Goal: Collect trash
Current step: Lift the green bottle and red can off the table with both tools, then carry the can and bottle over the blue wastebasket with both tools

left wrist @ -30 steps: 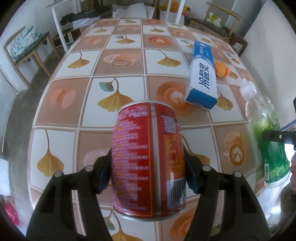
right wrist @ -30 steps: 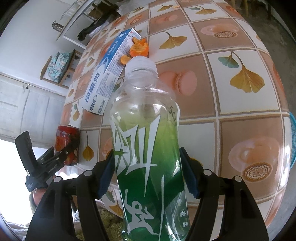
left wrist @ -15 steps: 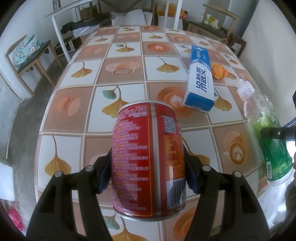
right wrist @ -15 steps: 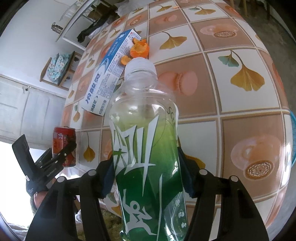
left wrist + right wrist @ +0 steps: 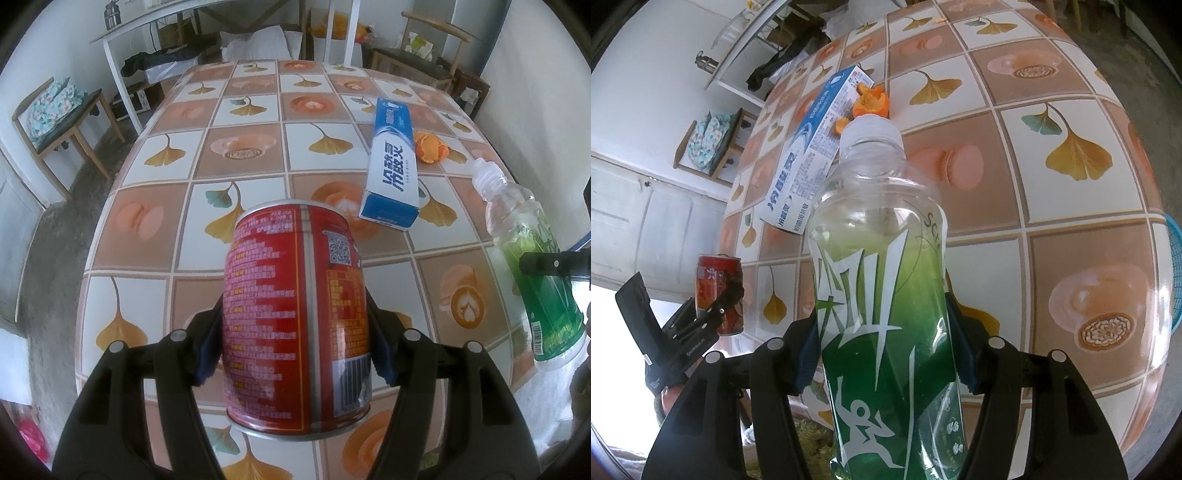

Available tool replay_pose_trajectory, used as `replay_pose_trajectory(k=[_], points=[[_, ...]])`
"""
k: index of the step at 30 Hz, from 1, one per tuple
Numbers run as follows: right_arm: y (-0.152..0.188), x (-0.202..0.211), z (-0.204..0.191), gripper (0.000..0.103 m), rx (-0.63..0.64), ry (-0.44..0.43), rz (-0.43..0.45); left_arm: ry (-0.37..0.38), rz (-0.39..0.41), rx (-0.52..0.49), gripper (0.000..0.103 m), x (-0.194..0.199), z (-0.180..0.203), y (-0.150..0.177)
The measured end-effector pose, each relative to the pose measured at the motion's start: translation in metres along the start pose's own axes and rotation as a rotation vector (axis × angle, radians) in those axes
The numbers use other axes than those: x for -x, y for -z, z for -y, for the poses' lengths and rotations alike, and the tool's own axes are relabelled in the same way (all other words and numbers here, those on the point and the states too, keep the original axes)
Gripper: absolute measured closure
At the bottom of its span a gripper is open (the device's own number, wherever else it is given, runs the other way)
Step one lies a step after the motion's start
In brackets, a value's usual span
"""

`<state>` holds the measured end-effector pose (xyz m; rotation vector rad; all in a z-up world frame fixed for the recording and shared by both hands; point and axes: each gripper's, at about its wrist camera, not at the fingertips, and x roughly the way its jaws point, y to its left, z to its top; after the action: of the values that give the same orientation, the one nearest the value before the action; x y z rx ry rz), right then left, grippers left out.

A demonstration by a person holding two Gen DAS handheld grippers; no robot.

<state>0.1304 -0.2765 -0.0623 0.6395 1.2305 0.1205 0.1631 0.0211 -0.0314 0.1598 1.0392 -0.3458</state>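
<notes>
My left gripper (image 5: pixel 294 332) is shut on a red drink can (image 5: pixel 280 280), held upright just above the tiled table (image 5: pixel 243 147) near its front edge. In the right wrist view the same can (image 5: pixel 718 284) shows at the left. My right gripper (image 5: pixel 882 350) is shut on a clear plastic bottle (image 5: pixel 882 295) with a green label, its blue pads pressed on both sides. The bottle (image 5: pixel 532 266) also appears at the right edge of the left wrist view. A blue and white toothpaste box (image 5: pixel 393 177) and orange peel (image 5: pixel 430 147) lie on the table beyond.
A blue basket rim (image 5: pixel 1174 273) peeks in beside the table's right edge. A wooden chair with a patterned cushion (image 5: pixel 55 114) stands on the floor to the left. A white shelf frame (image 5: pixel 122 55) and more chairs stand past the table's far end.
The right gripper's pads have drawn in onto the bottle. The left gripper with the can has tipped back slightly, so more of the far room shows.
</notes>
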Motion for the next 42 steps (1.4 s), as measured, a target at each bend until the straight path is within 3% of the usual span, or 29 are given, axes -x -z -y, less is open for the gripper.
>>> replay_pose_trajectory(k=[5,10,16,20,25,30,36,42], points=[[0.006,0.017,0.001,0.045,0.013,-0.023,0.039,0.004,0.034,-0.010,0.041,0.016,0.008,0.001],[0.020,0.058,0.014,0.045,-0.005,-0.058,0.129,0.073,0.075,-0.052,0.041,0.041,0.030,-0.004],[0.052,0.138,0.061,0.045,-0.102,-0.038,0.325,0.240,0.125,-0.168,0.041,0.073,0.089,-0.029],[0.087,0.190,0.113,0.045,-0.223,0.018,0.455,0.396,0.108,-0.274,0.041,0.081,0.152,-0.048],[0.136,0.220,0.180,0.045,-0.403,0.079,0.532,0.537,0.020,-0.410,0.041,0.068,0.249,-0.060],[0.170,0.205,0.243,0.045,-0.567,0.100,0.500,0.620,-0.128,-0.499,0.041,0.030,0.340,-0.057],[0.178,0.157,0.302,0.045,-0.722,0.034,0.419,0.605,-0.332,-0.569,0.041,-0.034,0.438,-0.042],[0.155,0.113,0.350,0.045,-0.826,-0.001,0.364,0.563,-0.447,-0.571,0.041,-0.089,0.488,-0.032]])
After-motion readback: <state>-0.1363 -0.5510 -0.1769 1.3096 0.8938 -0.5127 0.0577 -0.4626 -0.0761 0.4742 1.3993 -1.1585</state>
